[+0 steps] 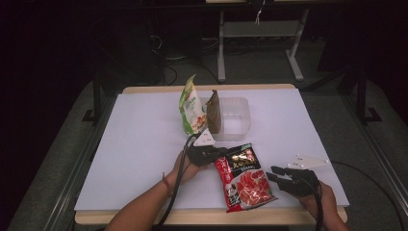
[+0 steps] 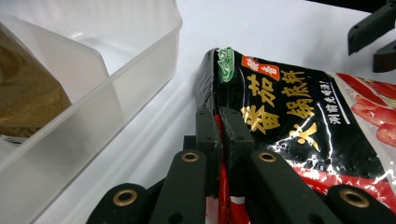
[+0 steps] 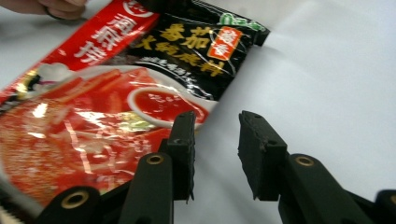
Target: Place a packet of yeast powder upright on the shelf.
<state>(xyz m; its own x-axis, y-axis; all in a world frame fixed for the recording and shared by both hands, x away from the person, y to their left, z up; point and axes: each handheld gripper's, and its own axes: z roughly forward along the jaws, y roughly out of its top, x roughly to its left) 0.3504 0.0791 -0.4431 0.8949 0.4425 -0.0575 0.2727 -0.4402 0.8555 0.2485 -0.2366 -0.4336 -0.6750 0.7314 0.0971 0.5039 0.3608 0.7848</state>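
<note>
A red and black sauce packet (image 1: 245,178) lies flat near the front of the white table (image 1: 139,144). My left gripper (image 1: 220,154) is shut on the packet's left edge; in the left gripper view the jaws (image 2: 221,122) pinch the red rim of the packet (image 2: 289,112). My right gripper (image 1: 272,173) rests just right of the packet, open. In the right gripper view its jaws (image 3: 215,122) stand apart over bare table, the left jaw beside the packet's (image 3: 116,93) edge with nothing between them.
A clear plastic box (image 1: 239,122) stands behind the packet, with a brown pouch (image 1: 214,113) leaning in its left end and a green and white bag (image 1: 191,108) upright beside it. The box's wall (image 2: 116,79) is close to my left gripper.
</note>
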